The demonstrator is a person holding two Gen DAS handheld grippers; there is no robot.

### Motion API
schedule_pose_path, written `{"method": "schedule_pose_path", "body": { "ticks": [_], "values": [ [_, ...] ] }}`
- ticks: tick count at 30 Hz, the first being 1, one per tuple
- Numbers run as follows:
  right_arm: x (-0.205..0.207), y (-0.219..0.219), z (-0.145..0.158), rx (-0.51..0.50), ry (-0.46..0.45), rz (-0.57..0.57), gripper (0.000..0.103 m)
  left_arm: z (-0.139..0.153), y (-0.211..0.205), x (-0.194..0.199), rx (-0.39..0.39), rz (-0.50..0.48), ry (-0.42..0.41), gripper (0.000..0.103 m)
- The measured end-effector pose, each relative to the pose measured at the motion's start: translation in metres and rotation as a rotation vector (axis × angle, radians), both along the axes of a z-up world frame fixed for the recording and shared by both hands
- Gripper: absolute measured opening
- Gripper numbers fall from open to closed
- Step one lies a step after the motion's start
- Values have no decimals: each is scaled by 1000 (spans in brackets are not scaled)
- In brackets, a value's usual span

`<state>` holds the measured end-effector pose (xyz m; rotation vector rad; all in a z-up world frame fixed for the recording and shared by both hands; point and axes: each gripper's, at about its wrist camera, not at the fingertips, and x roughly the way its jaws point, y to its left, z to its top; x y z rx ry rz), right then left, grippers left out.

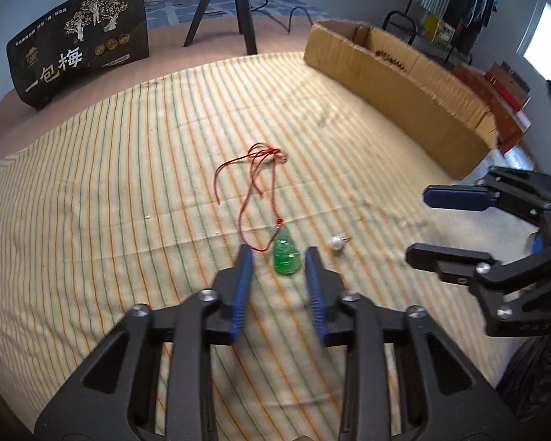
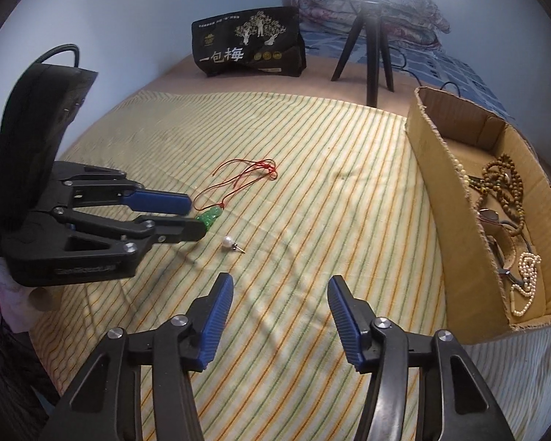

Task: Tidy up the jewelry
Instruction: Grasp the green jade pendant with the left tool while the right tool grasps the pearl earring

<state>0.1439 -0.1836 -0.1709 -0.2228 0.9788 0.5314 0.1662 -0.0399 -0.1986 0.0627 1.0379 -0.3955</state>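
Note:
A green pendant (image 1: 285,257) on a red cord (image 1: 253,180) lies on the striped cloth. My left gripper (image 1: 278,253) is open with a finger on each side of the pendant, just short of it. A pearl earring (image 1: 337,243) lies right of the pendant. In the right wrist view the pendant (image 2: 212,216) sits at the left gripper's (image 2: 196,215) tips and the earring (image 2: 228,242) lies nearer. My right gripper (image 2: 279,286) is open and empty above the cloth; it also shows in the left wrist view (image 1: 417,224).
An open cardboard box (image 2: 433,169) at the right holds brown bead strings (image 2: 503,180) and a pearl strand (image 2: 527,275). A black printed bag (image 2: 249,42) and a tripod (image 2: 373,44) stand at the back. The striped cloth (image 2: 312,169) covers the bed.

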Motion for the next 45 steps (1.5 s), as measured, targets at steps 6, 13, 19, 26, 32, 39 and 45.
{"method": "schedule_pose_path", "body": {
  "ticks": [6,13,19,26,32,39,45],
  "values": [
    [3,10,-7,-1,26,28,48,-3,2,4,-1,11,-2,18],
    [7,30,-13,-18,22,75,44,-5,8,10,-35,21,9,11],
    [10,37,-20,-43,21,96,42,-4,6,9,-26,-7,-3,12],
    [11,37,-19,-42,19,102,40,-4,-1,16,-37,-14,2,27],
    [13,38,-20,-41,17,111,38,-7,0,24,-12,15,-2,15],
    [16,46,-20,-56,-6,121,34,-7,4,24,-2,30,-4,15],
    [19,52,-22,-57,-11,132,14,-6,9,24,-10,40,2,15]
  ]
}}
